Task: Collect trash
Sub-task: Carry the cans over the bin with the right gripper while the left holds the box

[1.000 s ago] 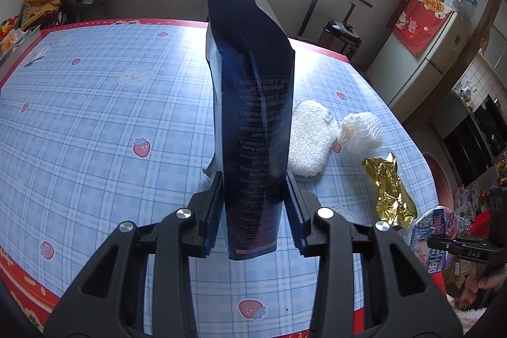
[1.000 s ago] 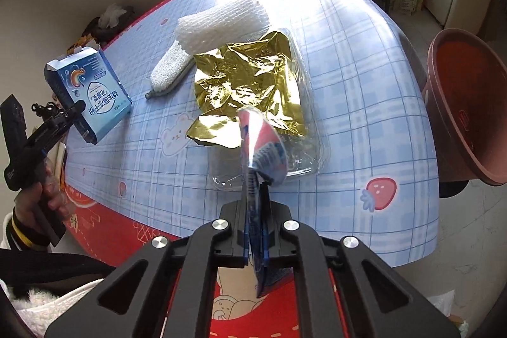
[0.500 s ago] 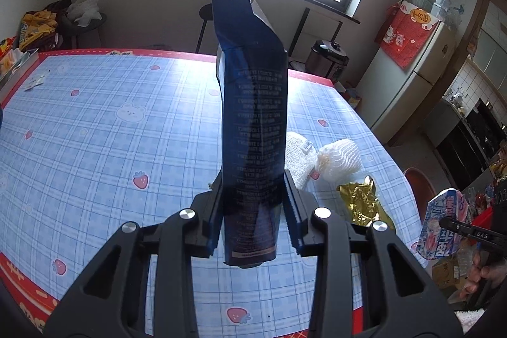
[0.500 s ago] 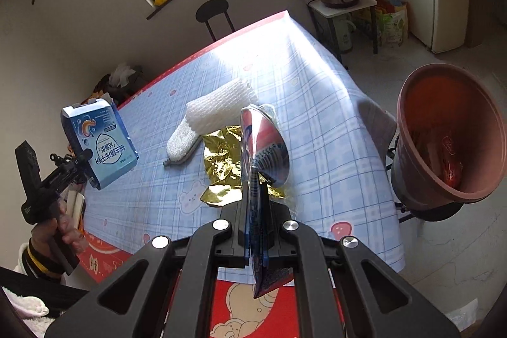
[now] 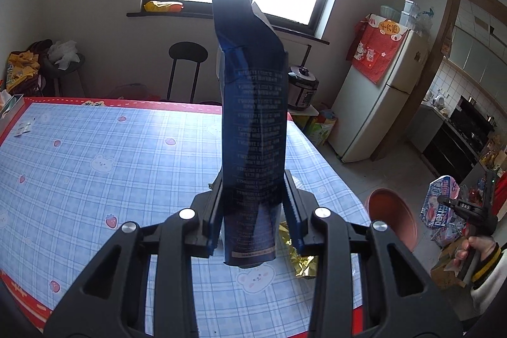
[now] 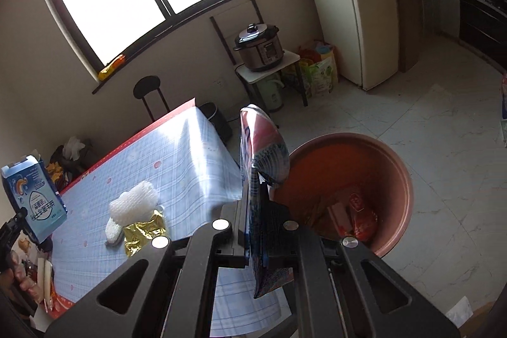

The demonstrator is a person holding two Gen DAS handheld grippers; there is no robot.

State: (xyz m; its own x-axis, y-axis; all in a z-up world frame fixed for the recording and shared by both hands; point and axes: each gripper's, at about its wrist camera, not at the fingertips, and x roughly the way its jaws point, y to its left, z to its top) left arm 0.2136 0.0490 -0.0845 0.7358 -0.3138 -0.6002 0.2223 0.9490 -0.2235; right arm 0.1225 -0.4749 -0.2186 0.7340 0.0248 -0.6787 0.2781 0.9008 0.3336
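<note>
Above the table edge, both your grippers carry trash, and the right one is nearer the bin.

Through the left wrist view, your left gripper (image 5: 253,209) is clamped on a dark blue carton (image 5: 253,129) that stands upright, long axis running up and away from the fingers; the brown bin (image 5: 393,219) lies well off to the right, beyond the table (image 5: 95,148). Through the right wrist view, your right gripper (image 6: 255,222) pinches a red-and-blue wrapper (image 6: 261,176) edge-on, its length along the fingers, and the bin's rim (image 6: 402,176) sits just ahead and right. Gold foil (image 6: 144,232) and white foam netting (image 6: 134,203) lie on the table.
</note>
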